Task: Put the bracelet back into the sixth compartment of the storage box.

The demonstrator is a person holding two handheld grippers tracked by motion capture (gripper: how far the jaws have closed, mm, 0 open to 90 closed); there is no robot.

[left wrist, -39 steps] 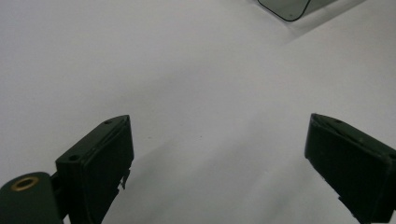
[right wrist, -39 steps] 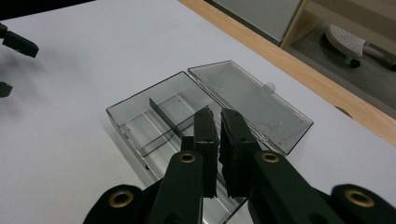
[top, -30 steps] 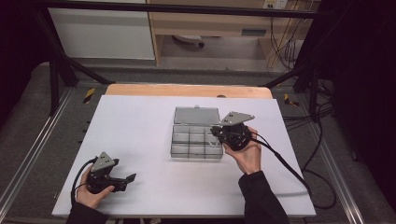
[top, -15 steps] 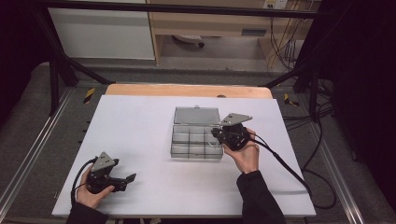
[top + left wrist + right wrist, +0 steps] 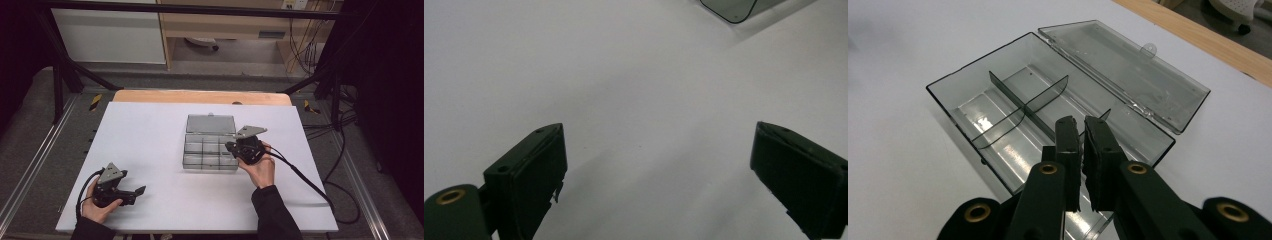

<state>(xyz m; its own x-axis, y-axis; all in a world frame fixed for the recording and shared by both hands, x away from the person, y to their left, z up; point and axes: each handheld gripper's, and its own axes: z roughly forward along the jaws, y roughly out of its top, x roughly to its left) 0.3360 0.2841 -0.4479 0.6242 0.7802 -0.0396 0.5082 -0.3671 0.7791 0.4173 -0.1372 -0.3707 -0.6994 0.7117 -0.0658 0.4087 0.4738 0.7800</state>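
High view: clear compartment box [image 5: 210, 152] at counter [image 5: 150, 135] centre, lid [image 5: 211, 124] folded open flat to far side. Long axis runs left-right. Right tongs [image 5: 231, 146] at box's right end, tips over right-hand compartments, pointing left. Left tongs [image 5: 139, 190] well apart from box, near-left of counter, pointing right; box lies far-right of them. Right hand [image 5: 259, 167] clearly the nearer; any next move on box judged to fall to that side.

Left gripper view: jaws spread wide, nothing between, bare counter [image 5: 624, 90] below. Corner of box [image 5: 729, 7] at top right edge, i.e. ahead and to the right of tongs.

Right gripper view: right tongs [image 5: 1082, 125] nearly closed, thin gap between pads, nothing held as far as visible. Tips over box [image 5: 998, 105] interior, just above long central divider [image 5: 1020, 102]. Cross dividers branch off it; compartments look empty. Lid [image 5: 1123, 67] lies flat beyond hinge line, small latch tab on its far edge. Whether tips touch divider: can't tell.
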